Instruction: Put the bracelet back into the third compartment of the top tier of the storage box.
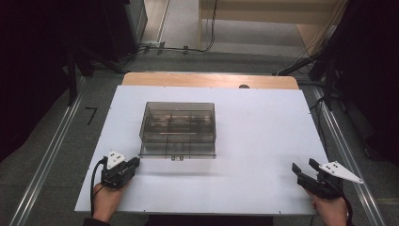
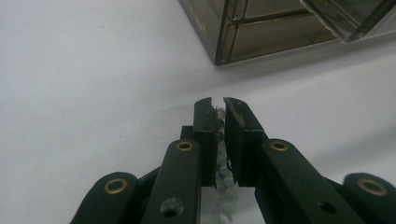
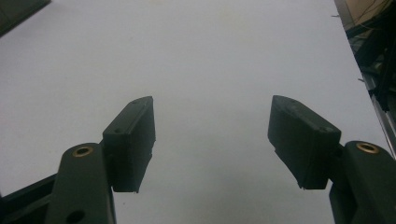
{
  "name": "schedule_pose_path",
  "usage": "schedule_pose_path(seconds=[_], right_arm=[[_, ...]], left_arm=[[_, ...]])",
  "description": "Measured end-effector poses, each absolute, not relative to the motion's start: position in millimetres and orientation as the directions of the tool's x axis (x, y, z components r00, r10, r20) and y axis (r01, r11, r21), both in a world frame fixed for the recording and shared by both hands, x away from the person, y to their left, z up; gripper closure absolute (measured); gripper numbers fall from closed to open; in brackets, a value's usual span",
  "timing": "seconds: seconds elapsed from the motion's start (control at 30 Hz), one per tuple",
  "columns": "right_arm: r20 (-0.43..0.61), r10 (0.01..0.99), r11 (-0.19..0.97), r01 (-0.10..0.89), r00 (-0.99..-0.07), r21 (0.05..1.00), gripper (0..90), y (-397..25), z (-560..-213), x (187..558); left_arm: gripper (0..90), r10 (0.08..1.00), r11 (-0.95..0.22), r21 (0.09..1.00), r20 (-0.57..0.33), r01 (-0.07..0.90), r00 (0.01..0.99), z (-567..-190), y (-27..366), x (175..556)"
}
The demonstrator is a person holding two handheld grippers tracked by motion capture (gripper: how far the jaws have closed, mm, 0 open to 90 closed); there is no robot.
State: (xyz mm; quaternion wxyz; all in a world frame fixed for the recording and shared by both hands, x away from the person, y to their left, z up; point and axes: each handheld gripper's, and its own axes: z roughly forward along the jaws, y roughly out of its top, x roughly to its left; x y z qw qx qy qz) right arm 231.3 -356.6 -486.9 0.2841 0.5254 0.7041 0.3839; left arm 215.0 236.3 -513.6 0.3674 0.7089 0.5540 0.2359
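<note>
A: Start at the near edge. What is the left hand-held gripper doing?

B: It sits at the near left of the bench, held in the person's left hand. In the left gripper view its jaws are almost closed, pinching a thin string of small pale beads that runs down between the pads. I cannot tell exactly what the string is; it is small and partly hidden.

A: Why hold it so low and so close to the box?

B: My guess is that the beads are meant for the box, so the gripper is kept just near its near left corner, tips pointing that way. A tight pinch suits something that thin and slippery.

A: And the right hand-held gripper?

B: Near right of the bench, well apart from the box. Its jaws stand wide apart with nothing between them; the right gripper view shows bare white surface in the gap. It looks parked out of the way, ready to help.

A: Now the box itself.

B: It stands farther off, left of centre on the bench. It is smoky clear plastic, split into compartments by inner walls, and I see nothing in them. Its lid seems open, with a clear panel lying flat toward the near side and a small latch at its edge. That would leave the compartments free to receive the beads from above.

A: Anything beyond it?

B: A wooden edge at the far side, then floor and cables.
</note>
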Motion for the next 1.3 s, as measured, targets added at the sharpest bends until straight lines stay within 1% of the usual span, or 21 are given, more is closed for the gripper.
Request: schedule_pose_path(seconds=[0.23, 0.4, 0.6, 0.9, 1.3], right_arm=[[0.003, 0.958, 0.153, 0.521, -0.287, 0.840, 30.3, -357, -487, 231], [0.003, 0.958, 0.154, 0.522, -0.287, 0.839, 30.3, -357, -487, 231], [0.007, 0.958, 0.153, 0.528, -0.288, 0.835, 29.0, -357, -487, 232], [0.012, 0.956, 0.155, 0.541, -0.293, 0.827, 26.5, -356, -488, 233], [0.007, 0.956, 0.161, 0.545, -0.293, 0.823, 26.3, -355, -489, 233]], left_arm=[[84.8, 0.959, -0.106, 0.788, -0.081, 0.607, 0.273, -513, 237, 214], [84.7, 0.958, -0.084, 0.814, -0.093, 0.575, 0.271, -507, 239, 210], [84.7, 0.955, -0.083, 0.825, -0.095, 0.559, 0.281, -503, 239, 207], [84.7, 0.959, -0.030, 0.863, -0.117, 0.504, 0.257, -488, 245, 199], [84.6, 0.959, 0.012, 0.893, -0.138, 0.451, 0.247, -474, 250, 192]])
